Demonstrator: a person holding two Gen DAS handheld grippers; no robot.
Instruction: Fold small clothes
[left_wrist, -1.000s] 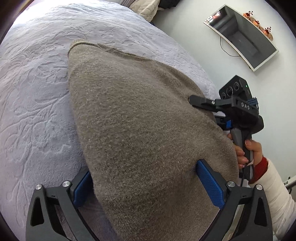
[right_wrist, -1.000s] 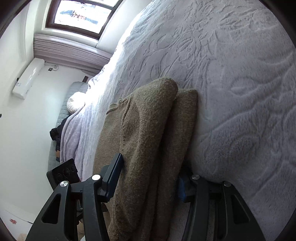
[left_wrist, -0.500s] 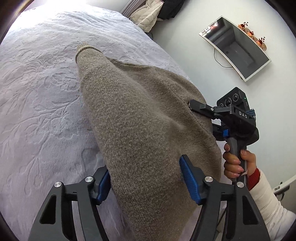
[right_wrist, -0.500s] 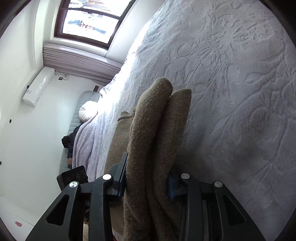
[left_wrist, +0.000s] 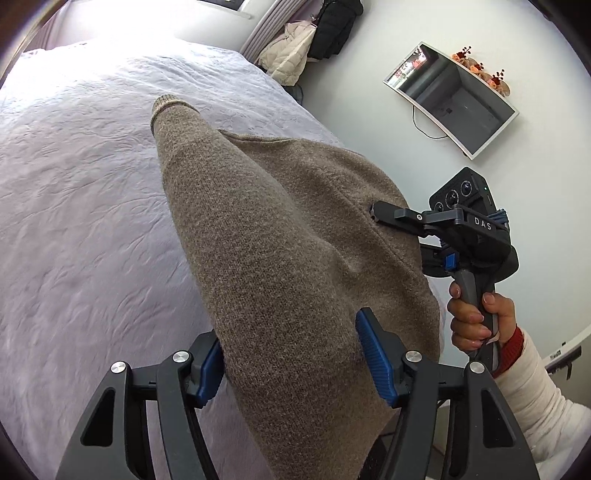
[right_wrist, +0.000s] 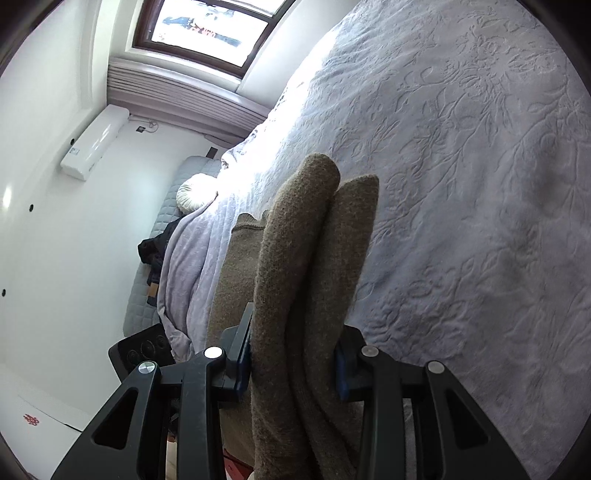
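Observation:
A brown knitted sweater (left_wrist: 280, 251) is held up above the lilac embossed bedspread (left_wrist: 74, 206). My left gripper (left_wrist: 291, 358) is shut on one bottom corner of it, blue pads pressing thick fabric. My right gripper (right_wrist: 293, 360) is shut on the other side, where two folded layers (right_wrist: 314, 258) hang between its jaws. The right gripper also shows in the left wrist view (left_wrist: 458, 229), at the sweater's right edge, held by a hand. The sweater's far cuffed end (left_wrist: 166, 103) points away over the bed.
The bedspread (right_wrist: 480, 184) fills most of both views. A wall-mounted screen (left_wrist: 450, 107) and hanging jackets (left_wrist: 306, 40) are beyond the bed's far edge. A window (right_wrist: 210, 22), an air conditioner (right_wrist: 96, 142) and a grey sofa (right_wrist: 147, 288) lie past the bed.
Both grippers have lifted the sweater off the bed and drawn it up and back. Their jaws have closed tighter on the fabric, which now hangs narrower.

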